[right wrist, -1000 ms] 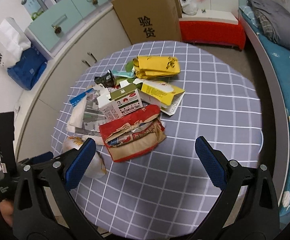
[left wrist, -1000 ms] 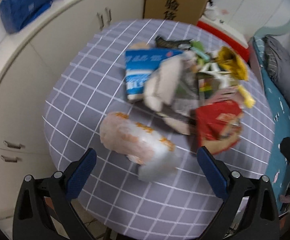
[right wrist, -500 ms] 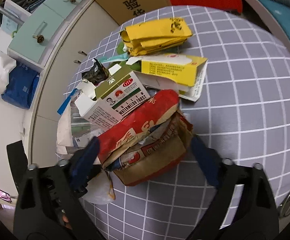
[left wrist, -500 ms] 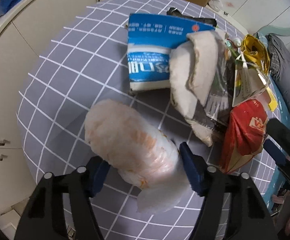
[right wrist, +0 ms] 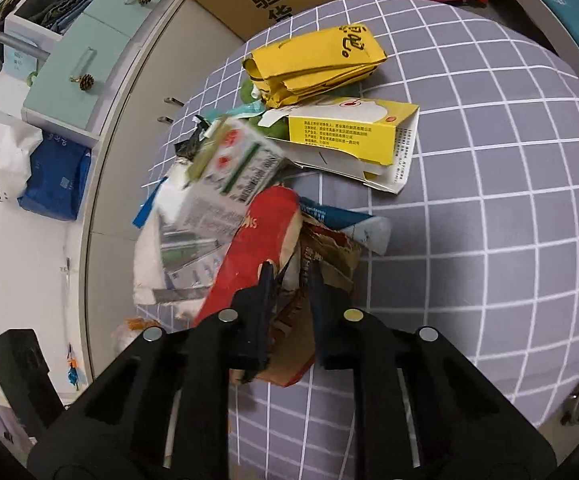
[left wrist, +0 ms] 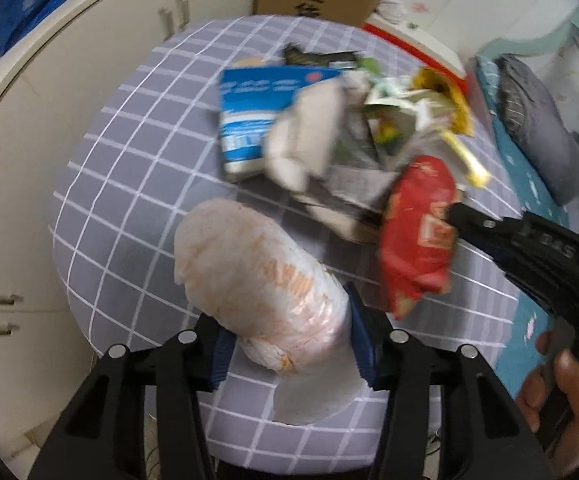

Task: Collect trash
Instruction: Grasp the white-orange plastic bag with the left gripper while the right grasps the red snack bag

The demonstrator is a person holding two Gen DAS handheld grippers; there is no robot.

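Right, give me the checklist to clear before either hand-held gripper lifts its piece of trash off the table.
1. Left hand-held gripper around the white plastic bundle: ok, jaws closing, pads at both its sides.
2. Right hand-held gripper on the red bag: ok, jaws closing, pinching its crumpled end.
3. Red bag free of the pile: not ok, the white carton leans on it.
4. Bundle clear of other trash: ok, lies apart.
5. Bin to drop into: cannot tell, none in view.
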